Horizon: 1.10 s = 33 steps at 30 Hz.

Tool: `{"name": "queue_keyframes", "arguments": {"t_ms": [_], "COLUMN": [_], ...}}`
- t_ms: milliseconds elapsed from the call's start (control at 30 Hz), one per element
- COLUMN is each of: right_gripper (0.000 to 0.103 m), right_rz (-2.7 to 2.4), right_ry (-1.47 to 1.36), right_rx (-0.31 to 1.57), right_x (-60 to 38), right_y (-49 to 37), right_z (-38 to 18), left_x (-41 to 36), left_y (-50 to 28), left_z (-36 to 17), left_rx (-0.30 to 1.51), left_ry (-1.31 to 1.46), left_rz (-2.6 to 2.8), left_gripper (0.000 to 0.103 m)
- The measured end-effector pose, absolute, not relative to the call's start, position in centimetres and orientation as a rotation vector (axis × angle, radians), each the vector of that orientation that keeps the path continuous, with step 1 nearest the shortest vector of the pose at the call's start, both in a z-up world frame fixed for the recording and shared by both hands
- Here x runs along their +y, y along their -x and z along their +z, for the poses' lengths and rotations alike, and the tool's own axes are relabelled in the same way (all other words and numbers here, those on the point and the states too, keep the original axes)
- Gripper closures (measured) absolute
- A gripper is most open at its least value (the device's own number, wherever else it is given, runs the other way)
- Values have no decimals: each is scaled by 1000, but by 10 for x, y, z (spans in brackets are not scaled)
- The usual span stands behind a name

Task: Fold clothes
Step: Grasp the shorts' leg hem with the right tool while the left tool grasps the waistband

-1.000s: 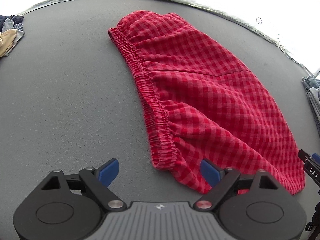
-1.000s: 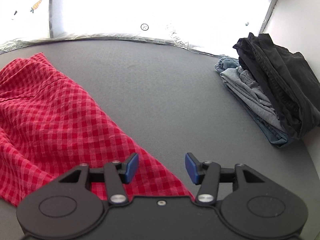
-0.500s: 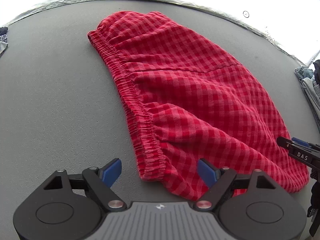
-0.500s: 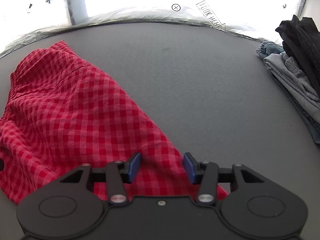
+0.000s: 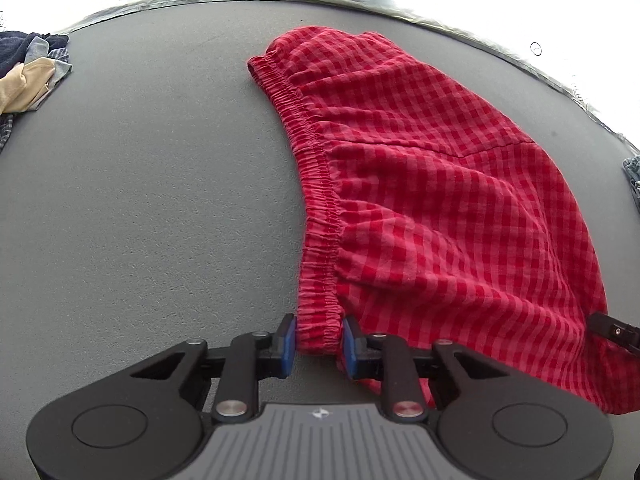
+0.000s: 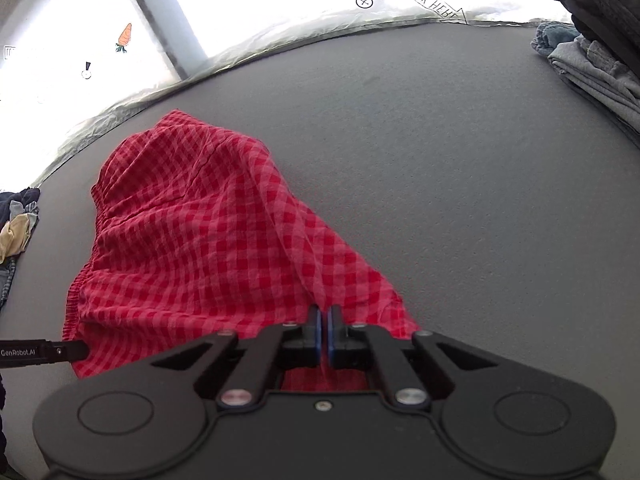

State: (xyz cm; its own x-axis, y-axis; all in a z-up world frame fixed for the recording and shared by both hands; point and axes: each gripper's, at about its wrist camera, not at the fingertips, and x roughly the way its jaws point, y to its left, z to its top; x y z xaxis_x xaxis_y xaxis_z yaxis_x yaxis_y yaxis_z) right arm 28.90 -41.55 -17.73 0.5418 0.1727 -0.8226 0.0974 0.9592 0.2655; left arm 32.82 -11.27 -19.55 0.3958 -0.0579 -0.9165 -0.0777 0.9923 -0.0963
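Red checked shorts (image 5: 440, 200) with a gathered elastic waistband lie on the grey table. My left gripper (image 5: 319, 340) is shut on the near end of the waistband, the blue pads pressing its sides. My right gripper (image 6: 322, 330) is shut on the near hem corner of the shorts (image 6: 208, 240), and the cloth rises in a ridge toward the jaws. The right gripper's tip shows at the right edge of the left wrist view (image 5: 614, 330). The left gripper's tip shows at the left edge of the right wrist view (image 6: 44, 352).
A pile of loose clothes (image 5: 28, 76) lies at the table's far left, also in the right wrist view (image 6: 16, 232). A stack of folded grey, blue and black clothes (image 6: 592, 48) sits at the far right. Bright white wall behind the table edge.
Both grippers have closed from open onto the shorts: the left on the waistband end, the right on the hem corner. The cloth by the right gripper has bunched up.
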Motion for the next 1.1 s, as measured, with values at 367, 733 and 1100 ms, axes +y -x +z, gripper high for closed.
{"name": "queue_keyframes", "arguments": {"t_ms": [367, 733, 1100], "right_gripper": [100, 100, 100], "right_rz": [178, 194, 9], "right_ry": [-349, -330, -404], "right_rx": [1051, 1033, 1009], "right_x": [-362, -307, -335], "right_y": [-266, -270, -252], "right_z": [-174, -169, -166], "left_x": [-19, 25, -16], "left_y": [-287, -270, -303], "left_z": [-188, -178, -202], "left_rx": [1135, 1120, 1201], "left_ry": [234, 253, 238], "left_rz": [282, 179, -94], "left_gripper": [84, 75, 32]}}
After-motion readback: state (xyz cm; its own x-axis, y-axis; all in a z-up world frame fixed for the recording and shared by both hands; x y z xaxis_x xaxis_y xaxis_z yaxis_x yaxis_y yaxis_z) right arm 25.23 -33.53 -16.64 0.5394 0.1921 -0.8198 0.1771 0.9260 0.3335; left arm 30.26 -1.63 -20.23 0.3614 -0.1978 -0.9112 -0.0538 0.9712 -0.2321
